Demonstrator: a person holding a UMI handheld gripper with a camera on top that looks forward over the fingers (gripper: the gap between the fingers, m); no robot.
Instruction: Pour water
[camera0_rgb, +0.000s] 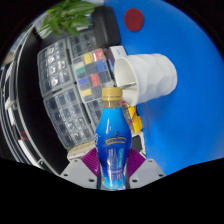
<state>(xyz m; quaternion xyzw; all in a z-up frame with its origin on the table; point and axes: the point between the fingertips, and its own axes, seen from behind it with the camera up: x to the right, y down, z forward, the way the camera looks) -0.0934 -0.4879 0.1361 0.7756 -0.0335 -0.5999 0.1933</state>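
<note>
One bottle: a clear bottle (112, 140) of blue liquid with a yellowish cap and a blue label stands upright between the two fingers.
Hand-held gripper: the hand-held gripper (112, 165) is clenched on the bottle, its purple pads (90, 160) pressing the lower body from both sides.
Cup: a white paper cup (145, 76) lies beyond the bottle, tilted over with its mouth turned toward the bottle's cap; its rim sits just beside the cap, though contact cannot be judged.
Bench: the bench (190, 110) has a blue surface that spreads beneath and behind the cup and bottle.
Red dot: a round red mark (134, 19) shows on the blue surface well beyond the cup.
Clear organiser: a transparent compartmented box (70, 85) stands to one side of the bottle, with small coloured items inside, too small to name.
Plant: green leaves (68, 16) rise beyond the organiser.
</note>
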